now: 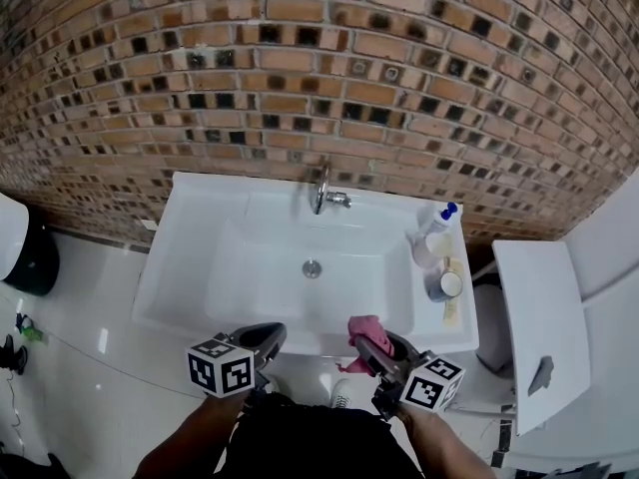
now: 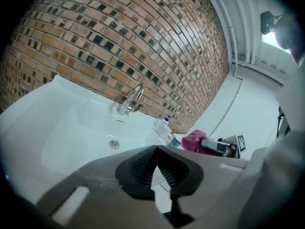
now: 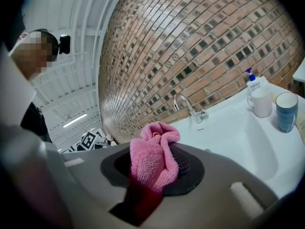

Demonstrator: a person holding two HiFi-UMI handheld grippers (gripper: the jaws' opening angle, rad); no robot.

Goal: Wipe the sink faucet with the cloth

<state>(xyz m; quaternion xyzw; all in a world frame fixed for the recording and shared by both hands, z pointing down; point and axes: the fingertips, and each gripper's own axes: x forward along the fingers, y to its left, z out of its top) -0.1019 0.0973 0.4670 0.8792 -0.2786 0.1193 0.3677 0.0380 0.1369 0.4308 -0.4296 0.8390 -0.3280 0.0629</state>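
A chrome faucet [image 1: 321,193] stands at the back middle of the white sink [image 1: 190,267], against the brick wall; it also shows in the left gripper view [image 2: 131,99] and the right gripper view [image 3: 189,109]. My right gripper [image 1: 361,339] is shut on a pink cloth [image 1: 365,329], held over the sink's front rim, well short of the faucet. The cloth [image 3: 152,159] bunches up between the jaws. My left gripper [image 1: 262,342] hangs at the front edge beside it, shut, with nothing in it [image 2: 155,170].
On the sink's right ledge stand a soap pump bottle [image 1: 437,223], a white cup [image 1: 429,250] and a blue cup [image 1: 442,283]. A drain [image 1: 313,267] sits mid-basin. A white toilet cistern [image 1: 539,317] is to the right, a dark bin [image 1: 35,262] at far left.
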